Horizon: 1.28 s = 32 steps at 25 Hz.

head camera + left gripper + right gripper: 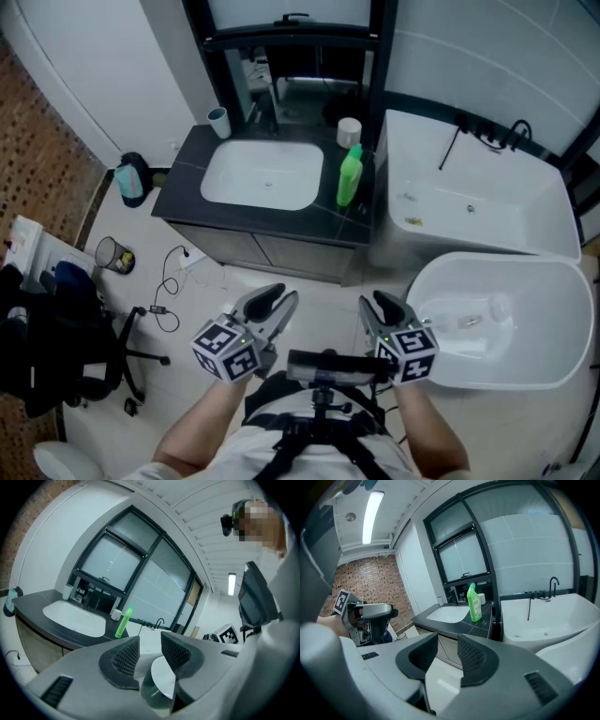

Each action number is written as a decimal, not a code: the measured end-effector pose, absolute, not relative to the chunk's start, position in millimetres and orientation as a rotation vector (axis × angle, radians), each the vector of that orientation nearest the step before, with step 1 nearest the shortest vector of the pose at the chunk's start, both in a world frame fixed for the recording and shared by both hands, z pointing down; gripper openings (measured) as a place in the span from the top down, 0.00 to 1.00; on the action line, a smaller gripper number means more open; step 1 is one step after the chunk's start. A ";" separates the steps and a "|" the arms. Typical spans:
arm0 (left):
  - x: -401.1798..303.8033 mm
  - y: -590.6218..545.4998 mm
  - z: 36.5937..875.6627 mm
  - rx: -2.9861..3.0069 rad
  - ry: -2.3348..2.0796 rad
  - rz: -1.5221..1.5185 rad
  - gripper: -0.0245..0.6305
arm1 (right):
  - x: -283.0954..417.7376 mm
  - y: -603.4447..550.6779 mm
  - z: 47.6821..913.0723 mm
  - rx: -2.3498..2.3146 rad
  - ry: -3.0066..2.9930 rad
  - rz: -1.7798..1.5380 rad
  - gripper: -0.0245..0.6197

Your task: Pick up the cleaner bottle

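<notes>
Well, the green cleaner bottle (350,175) stands upright on the dark counter (183,169), just right of the white sink basin (263,174). Its cap overlaps a small white jar (349,129) behind it. You hold your left gripper (284,297) and right gripper (371,303) over the floor, well apart from the bottle, each with its jaws partly open and nothing between them. In the left gripper view the bottle is small and its label unreadable. Your forearms are cut off at the bottom edge.
</notes>
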State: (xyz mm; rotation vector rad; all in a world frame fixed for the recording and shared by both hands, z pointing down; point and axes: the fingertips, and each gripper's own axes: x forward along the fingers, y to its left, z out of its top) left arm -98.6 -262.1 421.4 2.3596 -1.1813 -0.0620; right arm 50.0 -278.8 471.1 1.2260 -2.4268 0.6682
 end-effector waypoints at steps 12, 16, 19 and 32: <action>-126.8 -295.2 422.8 2.357 -1.152 -0.050 0.77 | 28.7 -308.3 475.8 1.245 -2.404 0.693 0.75; -152.9 -313.2 422.5 2.372 -1.124 -0.049 0.77 | 13.3 -320.7 474.3 1.305 -2.384 0.700 0.75; -168.8 -326.3 418.6 2.392 -1.093 -0.050 0.77 | 1.4 -328.9 471.0 1.346 -2.369 0.699 0.75; -208.0 -358.0 423.7 2.462 -0.955 -0.012 0.77 | -29.8 -353.6 471.3 1.508 -2.296 0.703 0.75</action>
